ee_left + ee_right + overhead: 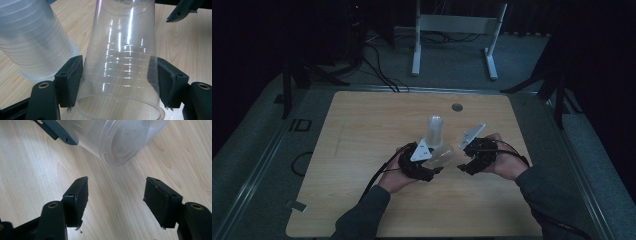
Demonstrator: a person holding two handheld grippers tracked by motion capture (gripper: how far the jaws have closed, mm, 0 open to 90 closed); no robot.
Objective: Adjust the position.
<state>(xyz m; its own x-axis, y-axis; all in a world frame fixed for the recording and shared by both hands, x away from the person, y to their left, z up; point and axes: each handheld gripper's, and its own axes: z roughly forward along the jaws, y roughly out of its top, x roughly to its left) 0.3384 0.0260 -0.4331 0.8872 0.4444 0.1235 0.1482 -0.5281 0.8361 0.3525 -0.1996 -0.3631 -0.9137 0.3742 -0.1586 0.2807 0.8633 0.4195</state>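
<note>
We see the left gripper [432, 167] clamped on a clear, ribbed plastic cup [122, 62], its two black pads pressing the cup's wall near the wide rim, one on each side; the cup lies tilted on its side in the grip, its closed base pointing toward the right gripper [464, 165]; over there the jaws stand apart with only bare wood between them, and the cup's round base [123, 143] hangs just beyond their tips, apart from them; a stack of matching translucent plastic cups [435, 129] stands upside down on the light wooden table [362, 150], just behind the held cup and nearer the far edge, roughly midway between the left and right edges; both hands meet over the table's middle, closer to the near edge than the far one.
</note>
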